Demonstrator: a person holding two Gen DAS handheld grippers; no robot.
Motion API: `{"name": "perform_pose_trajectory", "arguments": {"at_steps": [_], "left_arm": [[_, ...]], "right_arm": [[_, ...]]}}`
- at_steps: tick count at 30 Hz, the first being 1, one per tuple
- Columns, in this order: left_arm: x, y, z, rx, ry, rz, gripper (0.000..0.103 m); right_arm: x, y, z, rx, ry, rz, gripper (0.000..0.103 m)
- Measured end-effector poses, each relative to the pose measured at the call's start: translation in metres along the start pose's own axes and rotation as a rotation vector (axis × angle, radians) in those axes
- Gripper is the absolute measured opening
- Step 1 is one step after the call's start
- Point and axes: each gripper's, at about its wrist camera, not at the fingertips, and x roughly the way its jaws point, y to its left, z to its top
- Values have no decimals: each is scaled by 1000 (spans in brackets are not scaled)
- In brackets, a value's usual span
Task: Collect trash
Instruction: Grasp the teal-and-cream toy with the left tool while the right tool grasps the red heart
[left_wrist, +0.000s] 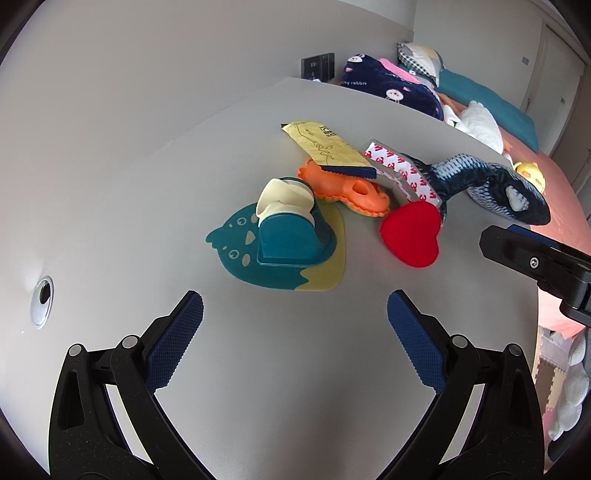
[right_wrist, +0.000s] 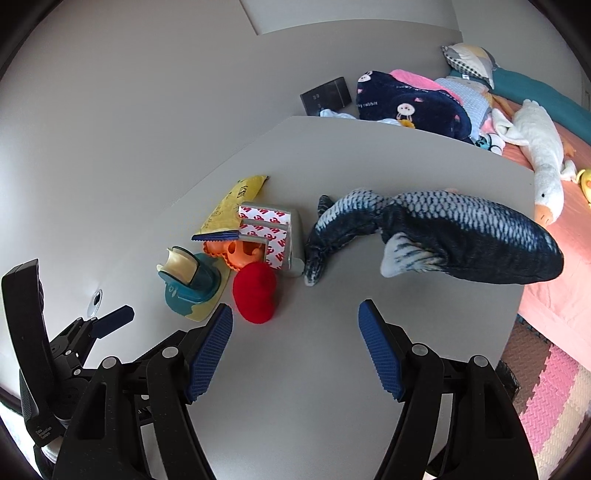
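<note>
Yellow wrapper (left_wrist: 325, 144) on grey table (left_wrist: 258, 369)

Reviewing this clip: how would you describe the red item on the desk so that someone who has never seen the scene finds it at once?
Start at the grey desk and find the cluster of small things left of the big plush fish. At the near edge of that cluster lies the red heart, touching the fish's tail fin. It is the only solid red thing there, soft and heart-shaped, unlike the orange plastic piece behind it.
</note>
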Motion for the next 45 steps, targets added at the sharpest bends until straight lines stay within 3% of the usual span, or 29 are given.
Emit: {"name": "perform_pose_trajectory", "arguments": {"at_steps": [12, 19, 20, 21, 26, 29, 33, 36, 39, 45], "left_arm": [[16, 13, 10, -20, -8, -38, 96], [23, 14, 17, -15, -13, -48, 92], [25, 14, 18, -16, -12, -48, 92], [26, 14, 19, -16, -13, -49, 91], [31, 14, 25, -20, -29, -55, 87], [34, 16, 27, -34, -36, -57, 83], [41, 22, 28, -62, -15, -79, 65], [41, 22, 27, -66, -20, -92, 60], [39, 20, 25, -64, -29, -123, 48], [34, 23, 22, -117, -42, -105, 41]], "right_arm": [[48, 19, 19, 34, 94, 31, 71], [62, 25, 21, 49, 130, 30, 58], [63, 25, 22, 54, 133, 33, 51], [65, 24, 22, 66, 141, 45, 38], [55, 24, 23, 78, 92, 62, 38], [46, 24, 23, 76, 77, 74, 38], [38, 23, 22, 71, 74, 74, 38], [33, 21, 19, 65, 73, 70, 38], [31, 20, 18, 64, 69, 65, 38], [22, 19, 15, 58, 56, 65, 38]]}}
